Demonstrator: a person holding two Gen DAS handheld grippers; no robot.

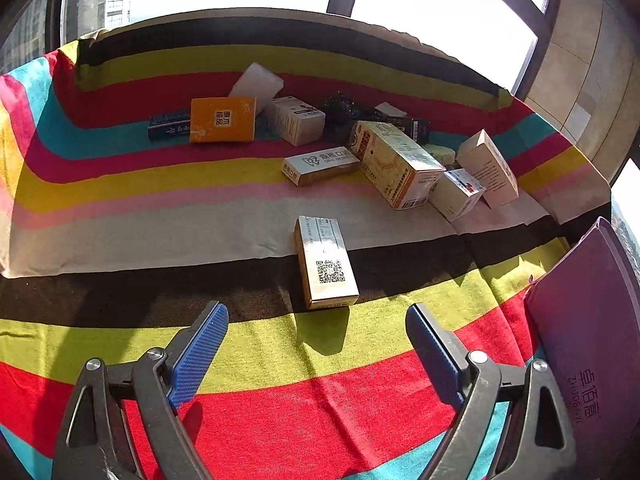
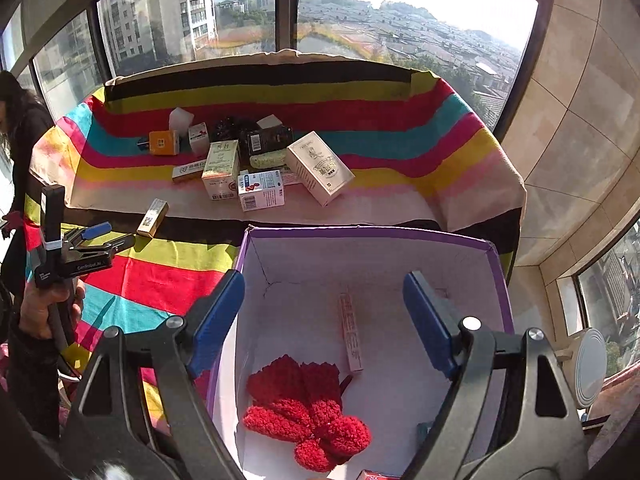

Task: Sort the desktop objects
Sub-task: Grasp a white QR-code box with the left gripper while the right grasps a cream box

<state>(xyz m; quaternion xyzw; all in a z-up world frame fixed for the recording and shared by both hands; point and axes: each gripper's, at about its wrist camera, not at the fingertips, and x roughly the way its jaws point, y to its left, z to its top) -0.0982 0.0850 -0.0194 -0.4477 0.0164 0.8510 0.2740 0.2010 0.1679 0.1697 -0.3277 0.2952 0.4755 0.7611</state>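
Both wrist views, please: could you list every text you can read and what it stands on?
"ZHUOBAIYI": purple box side.
"GenRobot.AI": left gripper body.
QR code, no readable words: gold box.
Chinese print on orange box and the other cartons: too small to read.

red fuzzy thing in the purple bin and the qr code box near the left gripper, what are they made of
Red fuzzy thing: looks like soft chenille or knitted yarn, matte, with a nubbly looped pile.
QR code box: seems to be thin printed cardboard with a slightly glossy finish; sharp folded edges and sun glare on its top face.
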